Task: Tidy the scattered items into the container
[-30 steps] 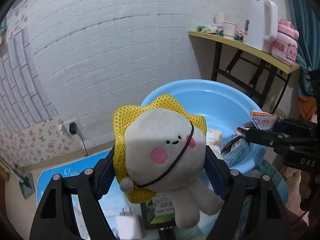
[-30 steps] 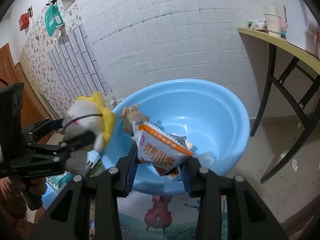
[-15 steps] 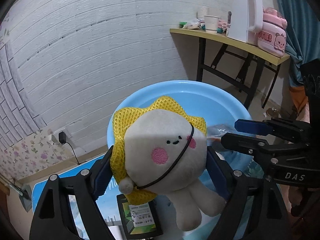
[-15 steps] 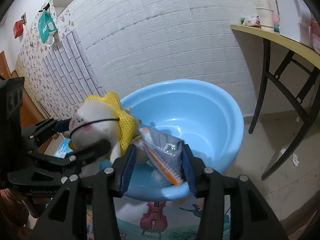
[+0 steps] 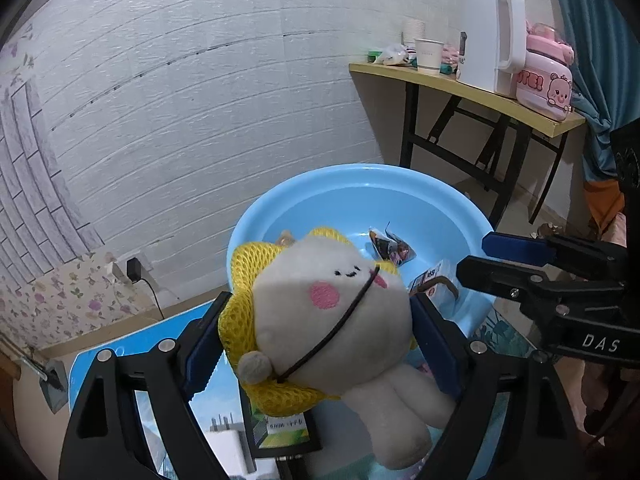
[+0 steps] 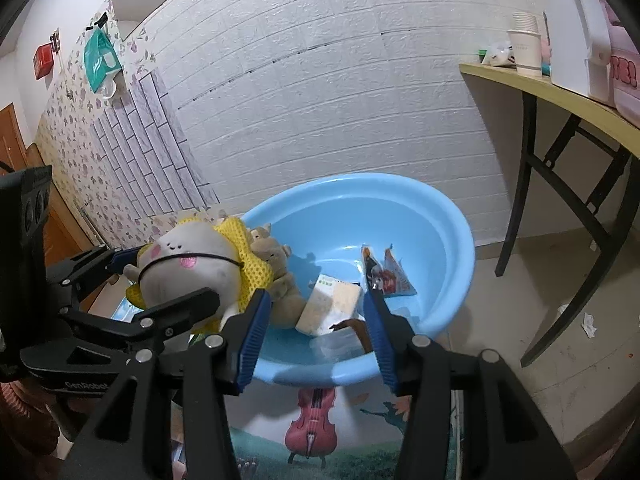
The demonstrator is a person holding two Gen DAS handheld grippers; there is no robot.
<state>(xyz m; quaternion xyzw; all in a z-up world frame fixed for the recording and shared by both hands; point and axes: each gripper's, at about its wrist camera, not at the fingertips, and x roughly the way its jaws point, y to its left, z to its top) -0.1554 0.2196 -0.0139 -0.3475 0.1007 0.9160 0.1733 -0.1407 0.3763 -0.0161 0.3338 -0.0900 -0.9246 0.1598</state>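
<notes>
One plush toy (image 5: pixel 332 312) in left claw (image 5: pixel 316 328); right claw (image 6: pixel 316 320) empty, agape; three items in basin (image 6: pixel 456 236)

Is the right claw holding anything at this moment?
No, the right claw stands open with nothing between its blue pads, and the snack bag lies in the basin.

Pale blue basin (image 6: pixel 460 236); white plush toy (image 5: pixel 332 312), yellow mesh.

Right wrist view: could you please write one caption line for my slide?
Open right claw over blue basin; left claw holds plush toy.
</notes>
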